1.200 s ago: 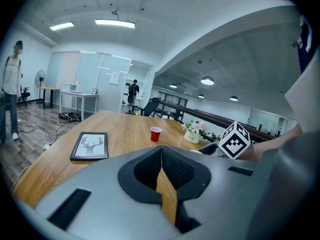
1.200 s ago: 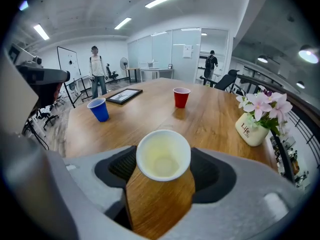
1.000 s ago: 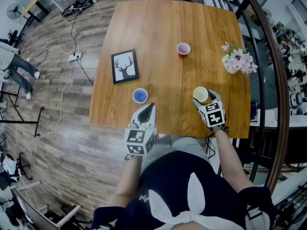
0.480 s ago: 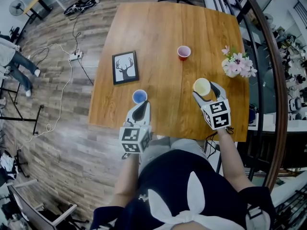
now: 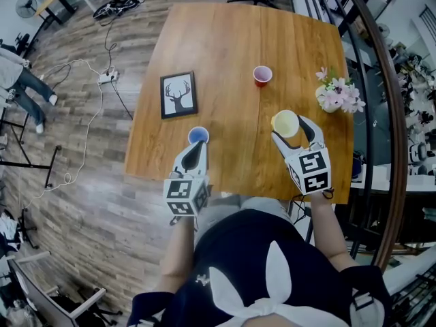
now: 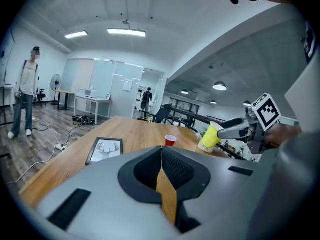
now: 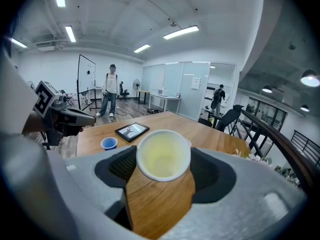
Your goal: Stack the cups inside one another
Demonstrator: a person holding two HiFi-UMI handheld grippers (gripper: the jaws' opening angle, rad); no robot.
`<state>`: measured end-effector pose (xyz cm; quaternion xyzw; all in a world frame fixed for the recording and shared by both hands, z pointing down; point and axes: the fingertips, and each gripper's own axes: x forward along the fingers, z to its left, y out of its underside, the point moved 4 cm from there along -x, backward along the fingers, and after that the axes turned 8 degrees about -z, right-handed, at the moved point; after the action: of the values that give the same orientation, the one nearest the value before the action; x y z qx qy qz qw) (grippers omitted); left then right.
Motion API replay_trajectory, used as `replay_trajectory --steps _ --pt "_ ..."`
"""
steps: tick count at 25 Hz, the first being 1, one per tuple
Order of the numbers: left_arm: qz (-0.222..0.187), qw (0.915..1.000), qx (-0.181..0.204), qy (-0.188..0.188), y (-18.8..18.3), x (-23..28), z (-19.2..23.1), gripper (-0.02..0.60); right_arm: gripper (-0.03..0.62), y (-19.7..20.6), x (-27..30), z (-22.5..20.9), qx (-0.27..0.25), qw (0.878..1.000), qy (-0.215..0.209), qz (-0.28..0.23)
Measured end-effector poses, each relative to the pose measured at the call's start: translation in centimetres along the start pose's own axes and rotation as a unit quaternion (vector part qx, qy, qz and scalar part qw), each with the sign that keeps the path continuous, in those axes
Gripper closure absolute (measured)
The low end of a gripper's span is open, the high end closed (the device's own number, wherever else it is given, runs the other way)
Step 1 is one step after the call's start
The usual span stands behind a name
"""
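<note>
My right gripper (image 5: 290, 128) is shut on a pale yellow cup (image 7: 163, 156), held upright above the right side of the wooden table (image 5: 225, 39). The left gripper view shows that cup (image 6: 211, 136) in the air, tilted slightly. A blue cup (image 5: 198, 136) stands near the table's front edge, just beyond the tips of my left gripper (image 5: 196, 148). The left gripper's jaws are shut with nothing between them (image 6: 161, 150). A red cup (image 5: 261, 75) stands farther back, near the table's middle; it shows too in the left gripper view (image 6: 170, 140).
A framed deer picture (image 5: 178, 95) lies flat at the table's left. A pot of pink flowers (image 5: 335, 92) stands at the right edge, close to the yellow cup. A curved railing (image 5: 381, 101) runs along the right. A person (image 7: 110, 96) stands far off.
My right gripper has lifted the yellow cup up off the table. The left gripper has drawn back a little from the blue cup, toward the table's front edge.
</note>
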<state>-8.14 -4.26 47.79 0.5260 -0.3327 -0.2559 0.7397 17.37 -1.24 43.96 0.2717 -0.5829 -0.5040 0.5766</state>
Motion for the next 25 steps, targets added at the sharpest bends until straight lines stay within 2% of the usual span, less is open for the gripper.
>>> replay_trajectory --steps 11,25 --pt "0.004 1.0000 -0.001 -0.009 0.2 -0.4 0.9 0.562 0.261 -1.0 1.3 1.7 -0.007 1.000 -0.024 -0.008" --pt "-0.005 0.9982 -0.009 -0.058 0.5 -4.0 3.4 0.561 0.261 -2.2 4.4 6.5 -0.025 0.996 -0.090 -0.014"
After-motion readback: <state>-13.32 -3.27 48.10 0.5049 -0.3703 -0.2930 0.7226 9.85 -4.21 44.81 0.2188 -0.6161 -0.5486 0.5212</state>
